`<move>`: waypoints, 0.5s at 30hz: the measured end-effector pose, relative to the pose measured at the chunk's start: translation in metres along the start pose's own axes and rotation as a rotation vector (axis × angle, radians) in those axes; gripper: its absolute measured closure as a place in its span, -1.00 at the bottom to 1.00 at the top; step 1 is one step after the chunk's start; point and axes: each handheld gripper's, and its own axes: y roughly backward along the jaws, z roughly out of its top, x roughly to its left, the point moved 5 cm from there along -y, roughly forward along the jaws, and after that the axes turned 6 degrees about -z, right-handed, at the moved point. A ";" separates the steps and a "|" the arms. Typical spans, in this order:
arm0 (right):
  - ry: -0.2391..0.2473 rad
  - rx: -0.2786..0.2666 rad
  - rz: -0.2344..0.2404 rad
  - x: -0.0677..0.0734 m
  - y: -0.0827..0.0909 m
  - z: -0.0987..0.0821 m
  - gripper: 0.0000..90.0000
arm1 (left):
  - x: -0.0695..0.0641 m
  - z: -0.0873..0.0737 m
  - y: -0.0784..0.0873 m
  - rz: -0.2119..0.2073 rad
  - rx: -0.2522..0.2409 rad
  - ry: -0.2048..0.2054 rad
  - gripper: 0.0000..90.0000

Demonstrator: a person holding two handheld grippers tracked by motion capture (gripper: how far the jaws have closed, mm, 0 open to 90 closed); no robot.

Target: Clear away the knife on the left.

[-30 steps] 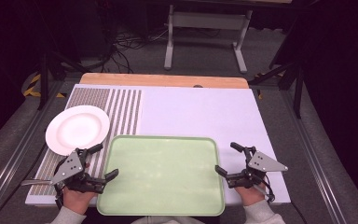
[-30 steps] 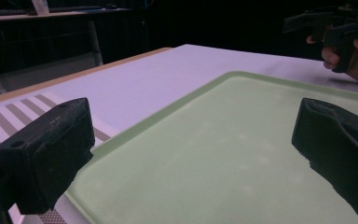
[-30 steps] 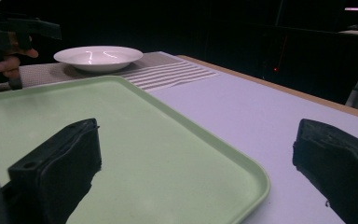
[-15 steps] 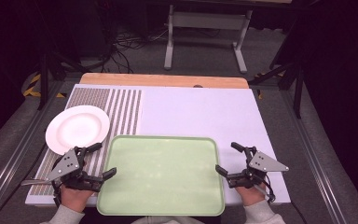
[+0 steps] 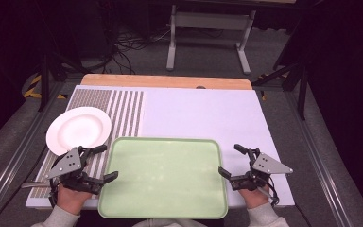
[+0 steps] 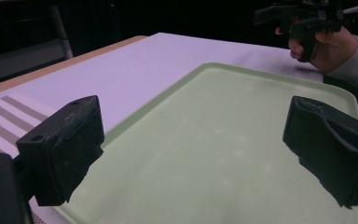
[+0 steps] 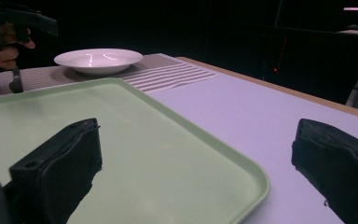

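I am holding each hand-held gripper, left [image 5: 99, 165] and right [image 5: 231, 163], with jaws apart beside the stiff, light, probably slippery tray [image 5: 163, 177] lying near-centre on the worktop [image 5: 203, 113], judging its side rims the best hold.

Wide-apart tool [image 6: 196, 154] over green tray [image 6: 223, 140]

No legible text, label, brand, number or sign anywhere. Green tray [image 5: 163, 177], white plate [image 5: 78, 128], striped mat [image 5: 123, 111] and pale tabletop [image 5: 203, 113] all unmarked. Grey plates atop both grippers bare of lettering. Dark background: nothing readable.
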 end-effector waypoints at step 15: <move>-0.003 0.004 0.003 0.000 0.000 -0.001 -0.96 | 0.006 0.019 0.016 -0.087 0.116 -0.026 -0.83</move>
